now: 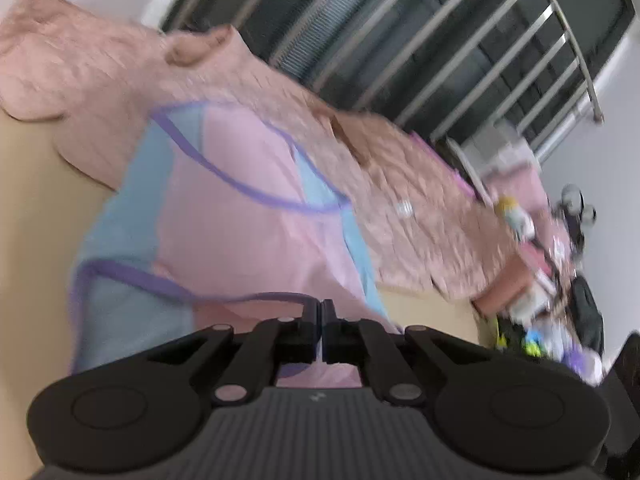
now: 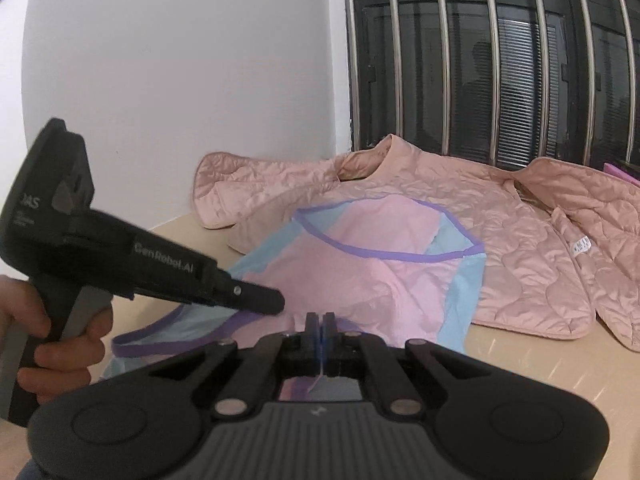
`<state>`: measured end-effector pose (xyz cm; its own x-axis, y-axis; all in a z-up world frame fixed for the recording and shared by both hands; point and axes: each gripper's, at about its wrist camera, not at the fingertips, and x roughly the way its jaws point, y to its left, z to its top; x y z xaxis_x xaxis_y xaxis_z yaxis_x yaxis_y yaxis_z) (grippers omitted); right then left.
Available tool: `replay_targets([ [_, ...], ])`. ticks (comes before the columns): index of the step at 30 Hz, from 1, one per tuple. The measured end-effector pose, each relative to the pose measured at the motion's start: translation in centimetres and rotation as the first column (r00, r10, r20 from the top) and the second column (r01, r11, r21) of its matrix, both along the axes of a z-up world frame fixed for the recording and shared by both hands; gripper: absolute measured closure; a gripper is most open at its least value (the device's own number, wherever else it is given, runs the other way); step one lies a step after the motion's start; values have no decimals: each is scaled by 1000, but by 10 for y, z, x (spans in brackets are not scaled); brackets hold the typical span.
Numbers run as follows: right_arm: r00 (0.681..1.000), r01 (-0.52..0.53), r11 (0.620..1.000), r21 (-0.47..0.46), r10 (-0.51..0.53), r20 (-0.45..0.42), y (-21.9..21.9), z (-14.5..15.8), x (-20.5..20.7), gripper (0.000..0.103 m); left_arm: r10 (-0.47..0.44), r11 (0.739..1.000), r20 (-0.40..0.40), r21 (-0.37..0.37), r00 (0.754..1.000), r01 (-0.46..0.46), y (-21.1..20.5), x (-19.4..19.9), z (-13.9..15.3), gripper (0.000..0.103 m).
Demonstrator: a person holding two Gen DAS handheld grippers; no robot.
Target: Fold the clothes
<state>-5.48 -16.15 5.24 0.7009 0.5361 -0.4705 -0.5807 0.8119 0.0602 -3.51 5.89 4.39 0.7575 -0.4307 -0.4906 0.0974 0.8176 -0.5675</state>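
Note:
A pink and light-blue shirt with purple trim lies on the tan table, partly over a quilted peach jacket. My right gripper is shut on the shirt's near edge, cloth pinched between the jaws. My left gripper is shut on the shirt's purple-trimmed edge; it also shows in the right wrist view, to the left of the right gripper, held by a hand. The jacket lies behind the shirt in the blurred left wrist view.
A tan table carries the clothes. A white wall and a barred dark window stand behind. Cluttered small items sit past the table's end in the left wrist view.

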Motion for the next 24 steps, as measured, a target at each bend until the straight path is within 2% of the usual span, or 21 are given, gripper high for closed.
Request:
replay_targets([
  [3,1000,-9,1000,14,9,7,2,4,7,103,82,997,26,-3,996,-82,14,-3,5,102],
  [5,1000,-13,1000,6,13,2,5,2,15,102,79,997,-5,-9,997,-79,20,3,3,101],
  [6,1000,-16,1000,-7,16,-7,8,-1,21,102,83,997,-22,4,996,-83,20,6,1,99],
  [8,999,-5,998,-57,3,-36,15,-10,34,100,122,990,-33,80,992,-119,14,8,-1,95],
  [10,999,28,996,-82,-30,-29,12,-12,36,93,138,977,-30,171,990,-131,10,6,-1,83],
  [11,999,36,996,-78,-37,-21,9,-11,34,85,147,972,-20,187,989,-141,12,3,0,79],
  [12,999,41,997,-58,-42,-22,1,-9,31,79,156,968,-9,199,988,-152,15,-1,1,69],
  [13,998,52,998,-35,-53,-25,-10,-5,28,66,165,967,2,195,986,-163,21,-4,1,64],
  [14,997,80,996,-27,-80,-24,-19,-3,28,63,186,963,7,196,983,-184,28,-4,3,64],
  [18,975,214,975,-59,-217,-51,-47,-4,50,63,231,941,-35,261,972,-215,50,15,4,59],
  [21,963,236,967,-94,-245,-112,-52,-14,72,64,237,921,-63,333,969,-203,52,29,-6,57],
  [24,958,224,969,-103,-238,-158,-46,-28,85,66,223,930,-97,319,970,-182,55,39,-18,54],
])
